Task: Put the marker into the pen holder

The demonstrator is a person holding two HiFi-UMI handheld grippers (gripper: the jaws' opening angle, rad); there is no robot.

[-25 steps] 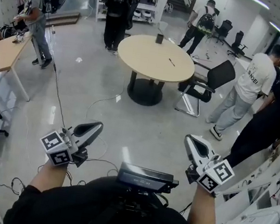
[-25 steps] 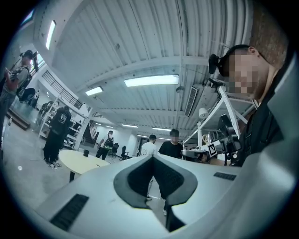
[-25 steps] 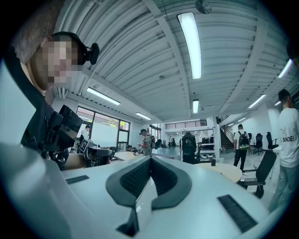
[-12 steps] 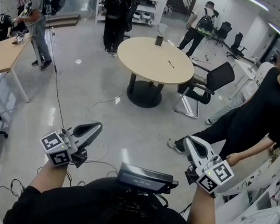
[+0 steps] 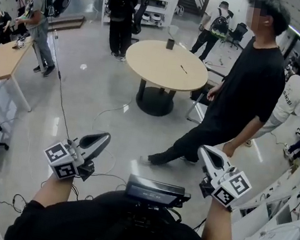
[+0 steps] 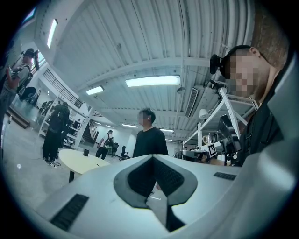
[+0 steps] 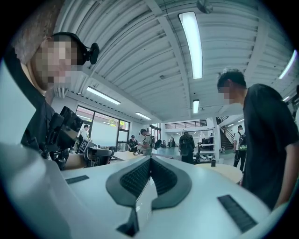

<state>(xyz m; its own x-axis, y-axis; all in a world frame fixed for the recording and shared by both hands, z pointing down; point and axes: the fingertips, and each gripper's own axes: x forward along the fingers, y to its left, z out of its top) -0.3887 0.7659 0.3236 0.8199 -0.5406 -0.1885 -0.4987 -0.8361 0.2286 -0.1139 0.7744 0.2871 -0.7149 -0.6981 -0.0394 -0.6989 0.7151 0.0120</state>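
A thin dark marker (image 5: 184, 69) lies on the round beige table (image 5: 153, 66) across the room. A small dark pen holder (image 5: 170, 43) stands near that table's far edge; it also shows as a small dark cup (image 6: 86, 152) in the left gripper view. My left gripper (image 5: 103, 137) and right gripper (image 5: 204, 150) are held out in front of me above the floor, far short of the table. Both are shut with nothing between their pads (image 6: 161, 175), and in the right gripper view the pads (image 7: 140, 177) meet too.
A person in black (image 5: 239, 91) steps across the floor between me and the table. A black office chair (image 5: 206, 94) stands behind that person. Other people stand at the shelves (image 5: 121, 13) and at a long desk (image 5: 1, 59) on the left. Cables trail over the floor (image 5: 112, 108). White racks (image 5: 279, 233) stand at my right.
The person in black has walked leftward from the right side into the space before the table. Both grippers have stayed where they were, still shut.
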